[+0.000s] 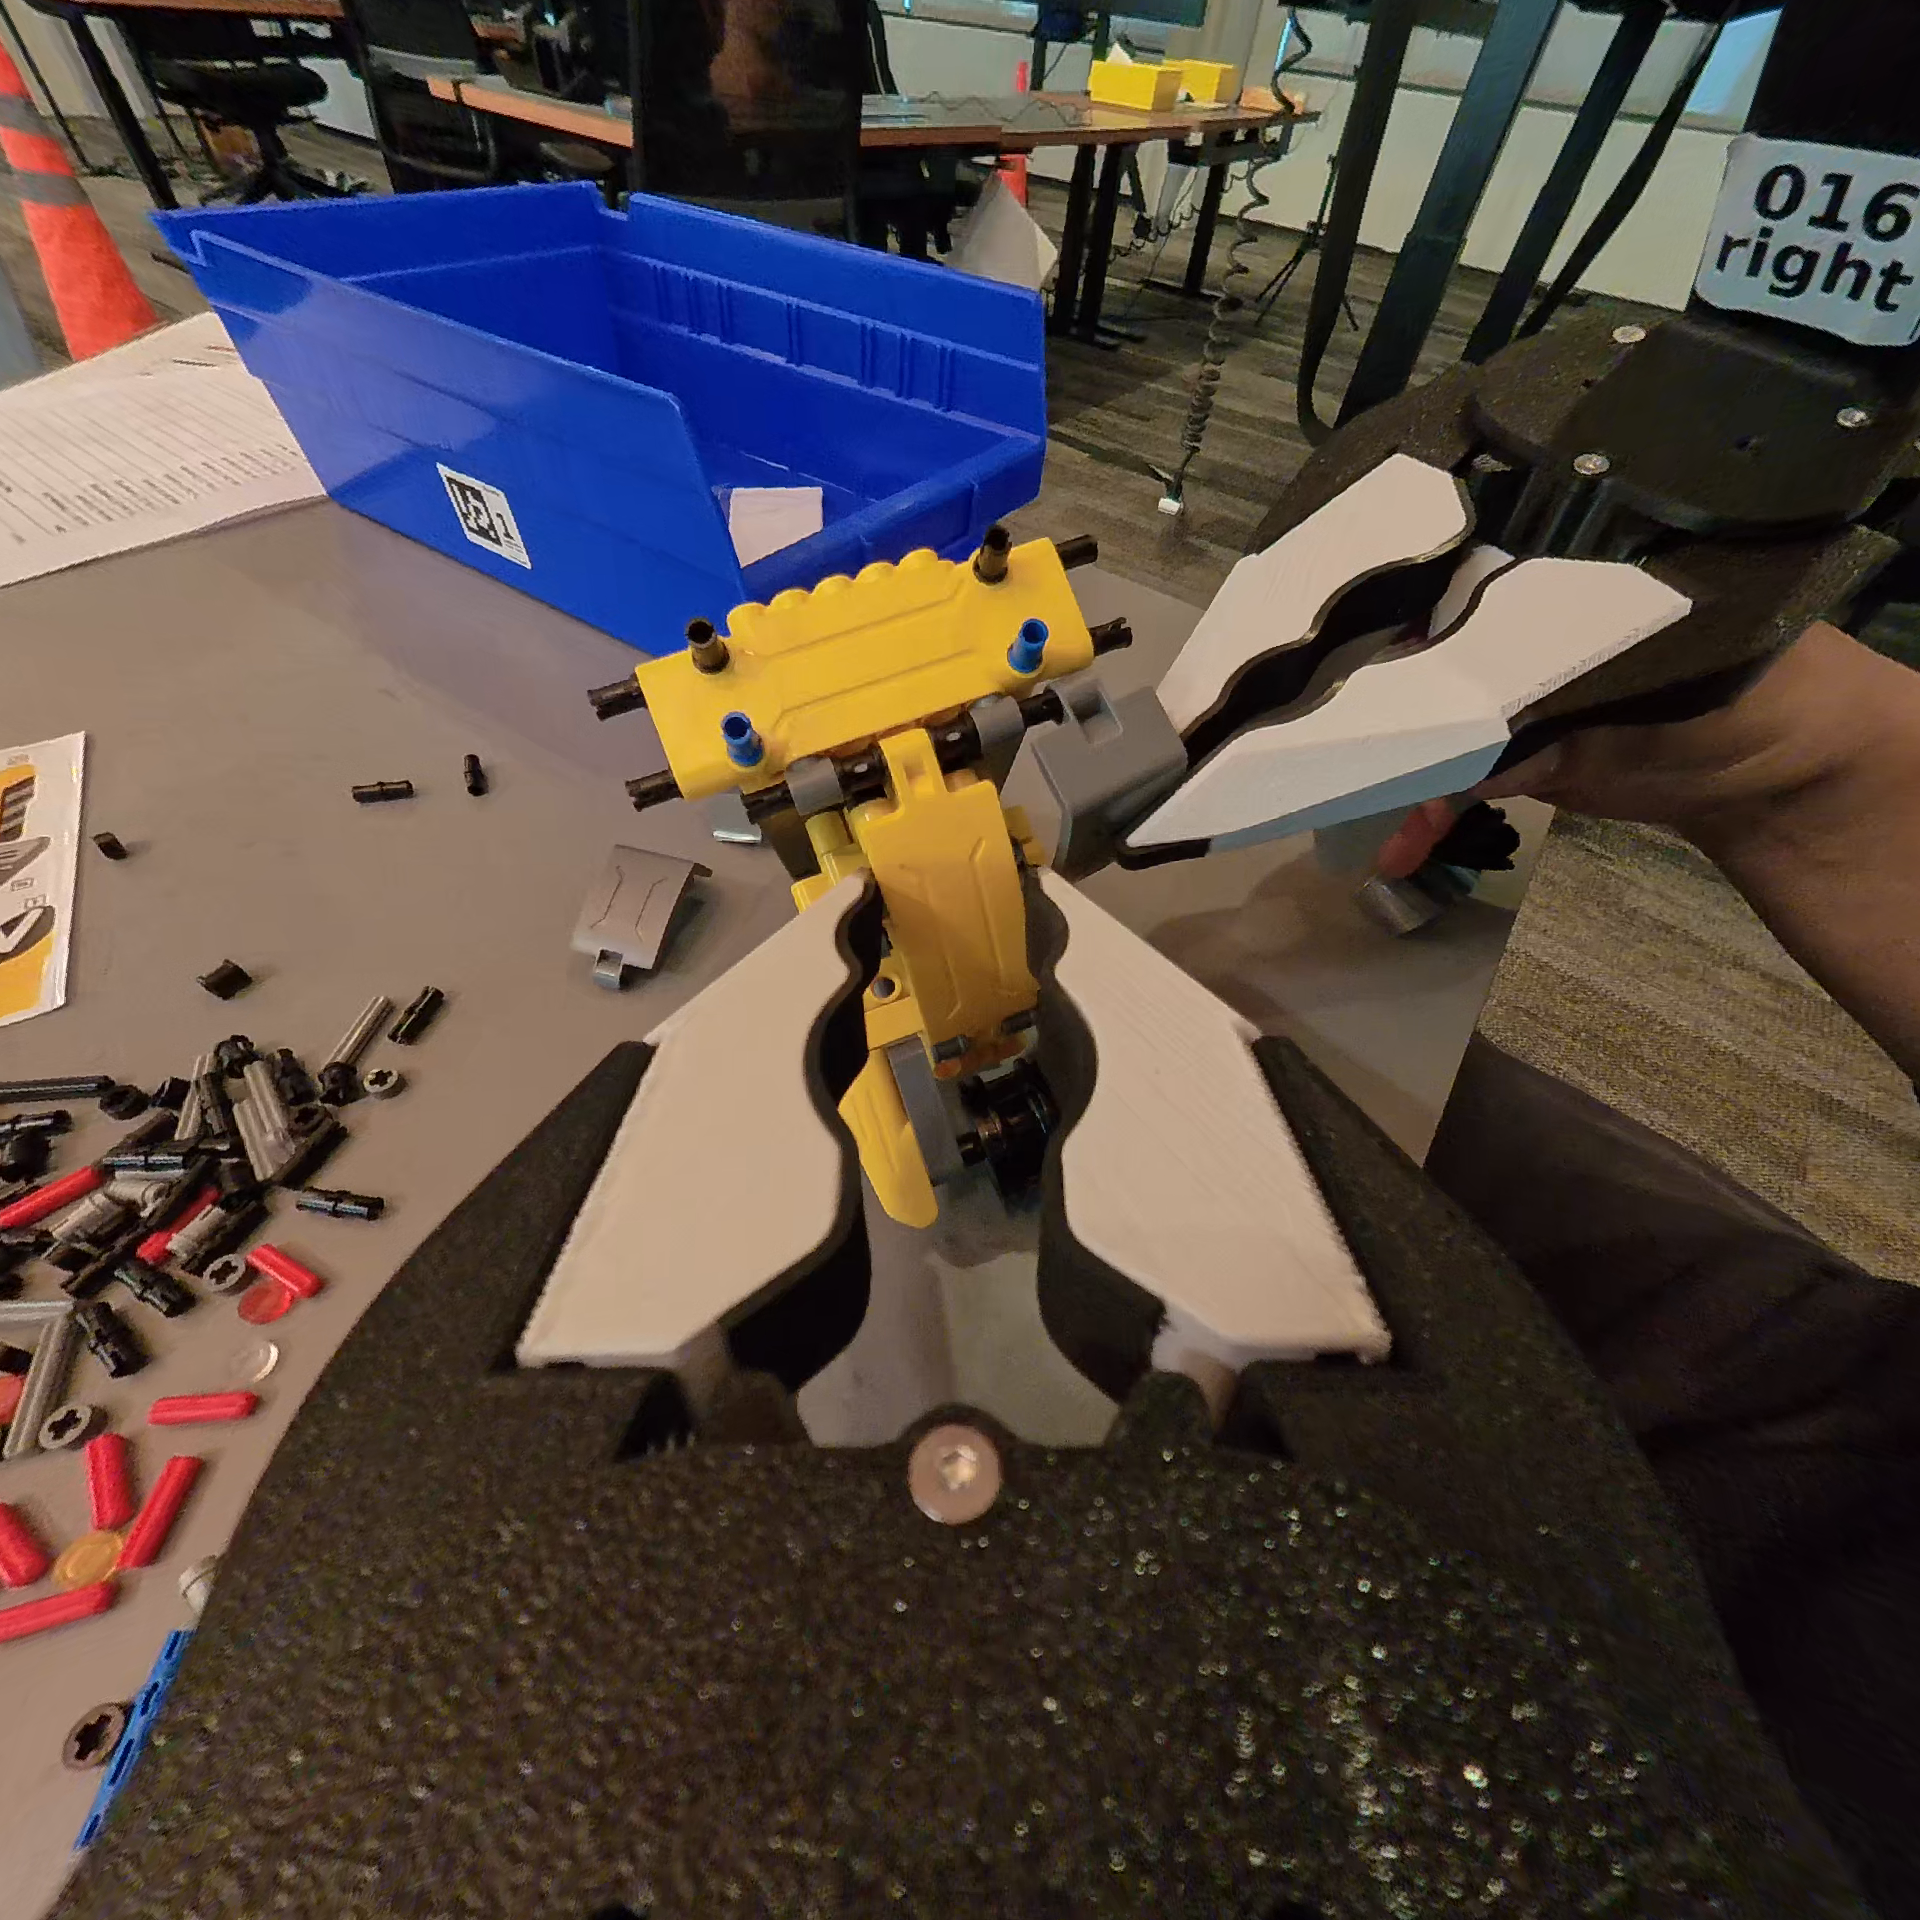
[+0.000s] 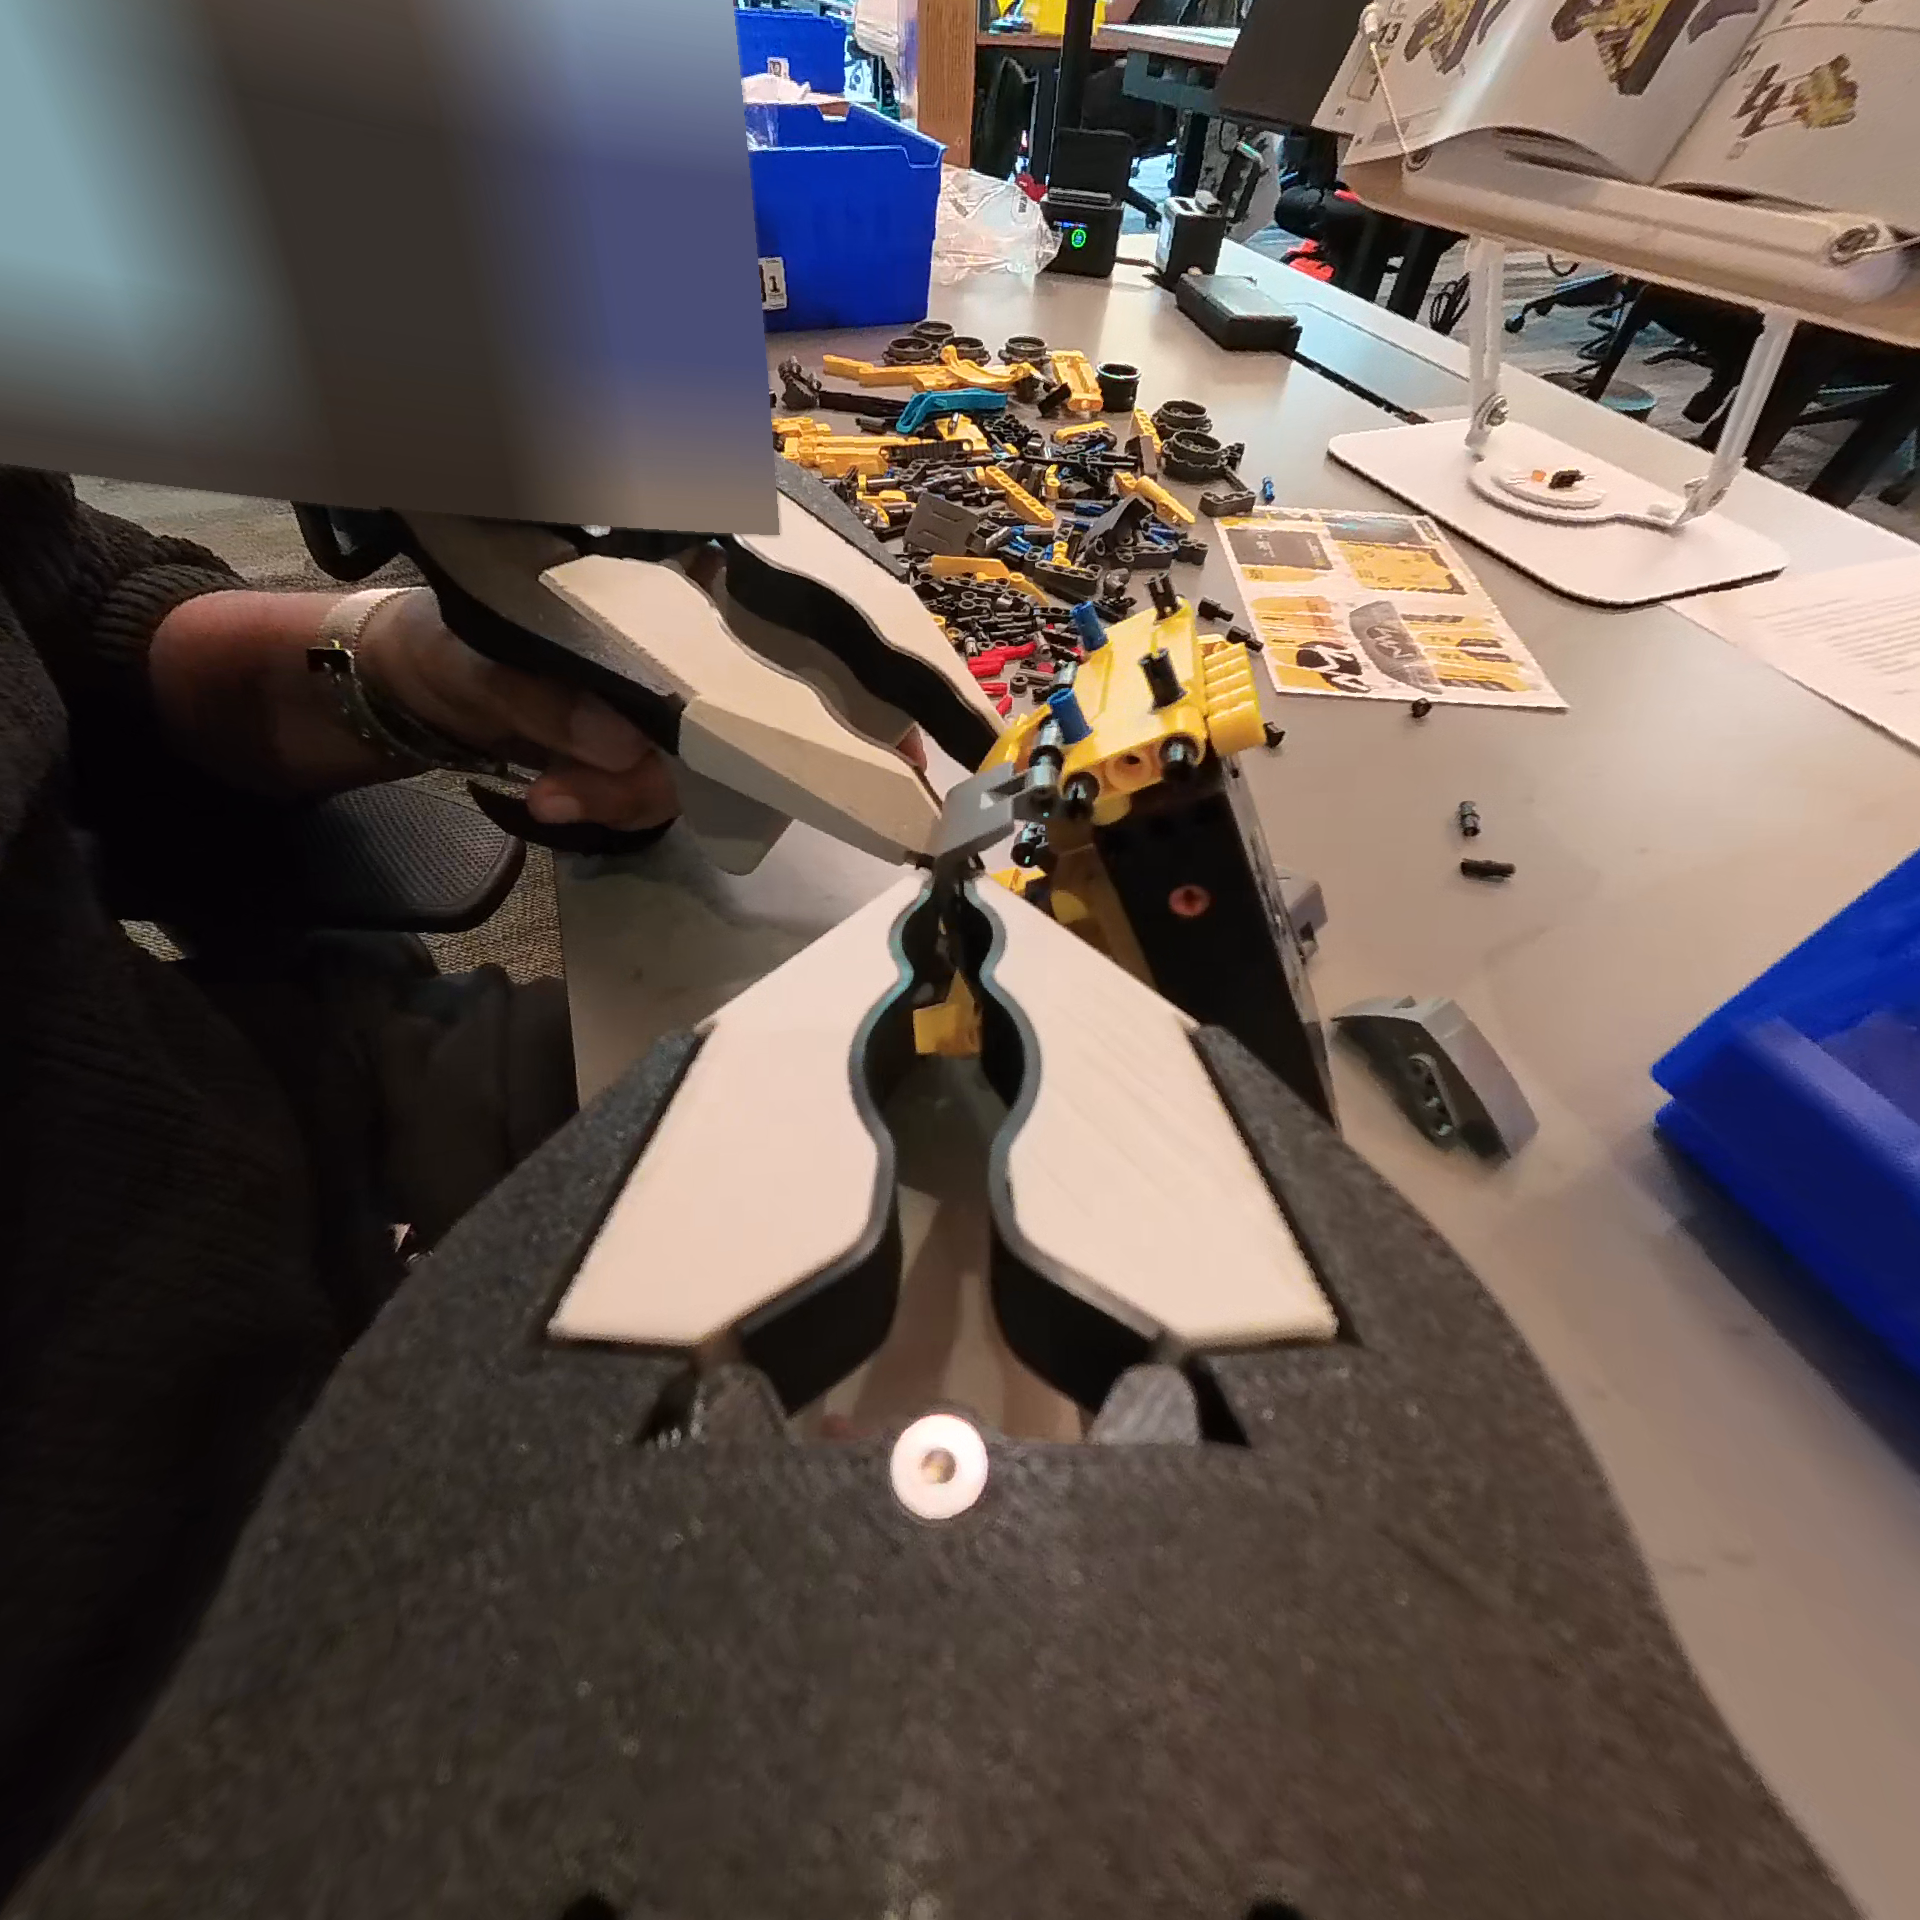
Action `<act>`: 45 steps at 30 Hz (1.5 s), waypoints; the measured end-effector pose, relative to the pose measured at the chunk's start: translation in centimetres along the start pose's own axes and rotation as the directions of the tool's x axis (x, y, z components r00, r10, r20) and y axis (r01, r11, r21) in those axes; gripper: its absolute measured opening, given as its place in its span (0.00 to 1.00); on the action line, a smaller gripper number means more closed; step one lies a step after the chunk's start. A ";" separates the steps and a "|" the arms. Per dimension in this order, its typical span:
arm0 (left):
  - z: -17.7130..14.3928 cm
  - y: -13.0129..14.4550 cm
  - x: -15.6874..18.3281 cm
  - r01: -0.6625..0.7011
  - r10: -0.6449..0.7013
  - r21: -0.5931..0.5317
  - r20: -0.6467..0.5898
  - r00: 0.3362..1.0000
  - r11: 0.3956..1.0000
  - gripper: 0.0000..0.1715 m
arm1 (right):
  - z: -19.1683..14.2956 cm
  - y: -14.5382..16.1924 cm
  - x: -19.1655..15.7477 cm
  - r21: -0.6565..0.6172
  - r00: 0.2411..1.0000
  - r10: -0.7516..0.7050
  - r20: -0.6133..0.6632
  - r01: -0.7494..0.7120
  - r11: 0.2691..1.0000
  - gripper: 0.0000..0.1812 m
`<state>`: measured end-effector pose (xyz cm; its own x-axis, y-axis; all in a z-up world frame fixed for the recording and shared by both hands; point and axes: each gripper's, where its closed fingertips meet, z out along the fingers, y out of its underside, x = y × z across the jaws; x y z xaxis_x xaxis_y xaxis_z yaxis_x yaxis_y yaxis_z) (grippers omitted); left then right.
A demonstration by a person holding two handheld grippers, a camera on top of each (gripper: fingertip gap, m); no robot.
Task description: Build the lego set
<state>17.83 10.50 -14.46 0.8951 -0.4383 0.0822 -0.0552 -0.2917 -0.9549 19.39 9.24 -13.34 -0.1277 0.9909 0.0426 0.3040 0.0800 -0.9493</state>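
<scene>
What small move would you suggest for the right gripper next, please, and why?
Probably a short push of the grey piece inward along the black rod. The right gripper is shut on that piece at the rod's end, while the left gripper is shut on the yellow toy model, steadying it above the table.

The yellow model clamped in the left gripper is glossy moulded plastic, as is the smooth blue bin behind it. Both grippers have rough, speckled matt black bodies with matt white fingers showing fine printed ridges; the right gripper pinches a dull grey plastic piece. The grey table looks smooth with a soft sheen, and the sheet on it is paper.
</scene>
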 end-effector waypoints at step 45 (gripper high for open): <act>-1.1 -1.6 -2.4 0.083 -0.092 0.127 0.071 0.993 0.988 0.36 | 0.5 0.3 0.5 -0.058 0.983 -0.160 -0.090 0.155 0.986 0.01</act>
<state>15.29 11.06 -12.85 0.9255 -0.3480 0.1494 0.0756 -0.2167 -0.9733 18.92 9.73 -13.72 -0.0886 0.9711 0.2215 0.3349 0.2385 -0.9116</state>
